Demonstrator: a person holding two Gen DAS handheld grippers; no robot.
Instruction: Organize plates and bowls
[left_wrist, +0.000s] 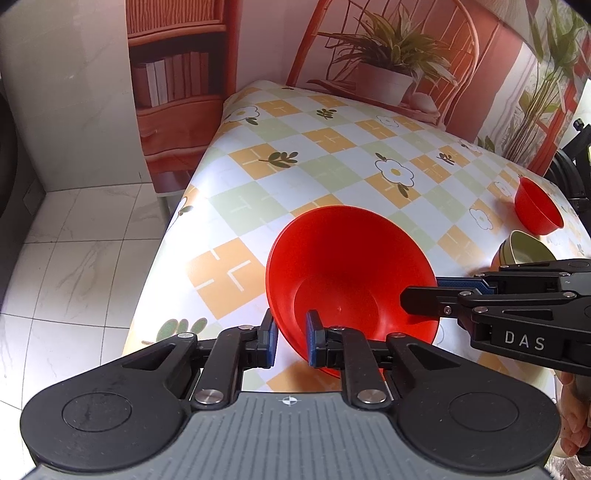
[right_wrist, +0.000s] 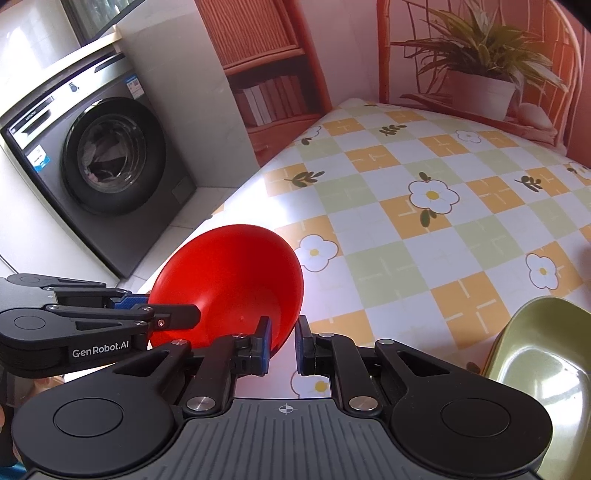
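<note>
Both grippers on one red bowl (left_wrist: 347, 273), held tilted just above the near-left corner of the table (left_wrist: 332, 170), prob a handover btw hands. Left gripper (left_wrist: 291, 339): jaws straddle the near rim, one pad inside, one outside, small gap visible, so closing or loosening, can't tell which. Right gripper (right_wrist: 282, 341): same story on the opposite rim, wall sits btw pads, looks lightly clamped but not sure. Right of the red bowl: green bowl (right_wrist: 546, 369), on the table, likely the stack target. Farther right and back from it: small red bowl (left_wrist: 537, 212), upright on the cloth, not yet sorted. Washer (right_wrist: 99, 155) on the floor well left of the red bowl.
</note>
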